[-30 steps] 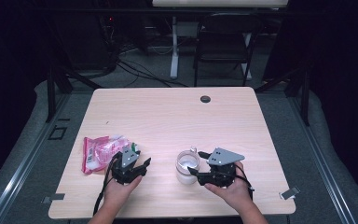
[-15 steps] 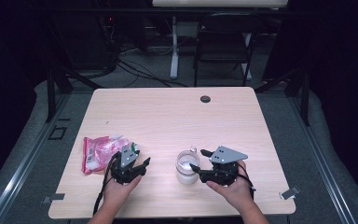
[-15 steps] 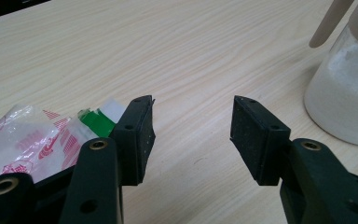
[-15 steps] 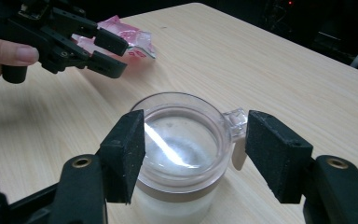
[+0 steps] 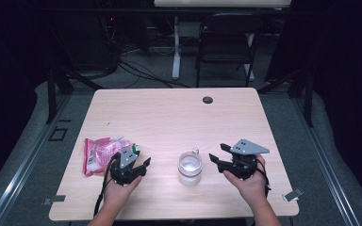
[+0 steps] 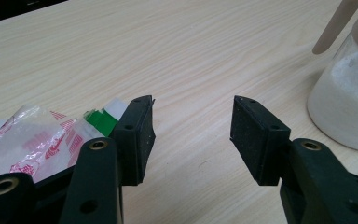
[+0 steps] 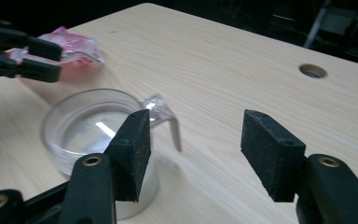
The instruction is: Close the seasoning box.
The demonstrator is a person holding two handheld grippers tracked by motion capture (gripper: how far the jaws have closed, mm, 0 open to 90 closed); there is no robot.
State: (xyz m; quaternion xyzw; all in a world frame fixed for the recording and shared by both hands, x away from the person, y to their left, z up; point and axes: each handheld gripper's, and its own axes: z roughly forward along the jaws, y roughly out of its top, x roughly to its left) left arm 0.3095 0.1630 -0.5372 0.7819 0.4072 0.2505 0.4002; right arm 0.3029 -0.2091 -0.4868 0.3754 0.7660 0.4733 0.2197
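High view: right gripper point(image 5: 217, 158) beside mug point(image 5: 189, 167), jaws apparently apart.

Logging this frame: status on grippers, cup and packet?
Left gripper open, empty, beside the pink packet. Right gripper open, empty, jaws just closing slightly, right of the clear cup. Nothing in the way.
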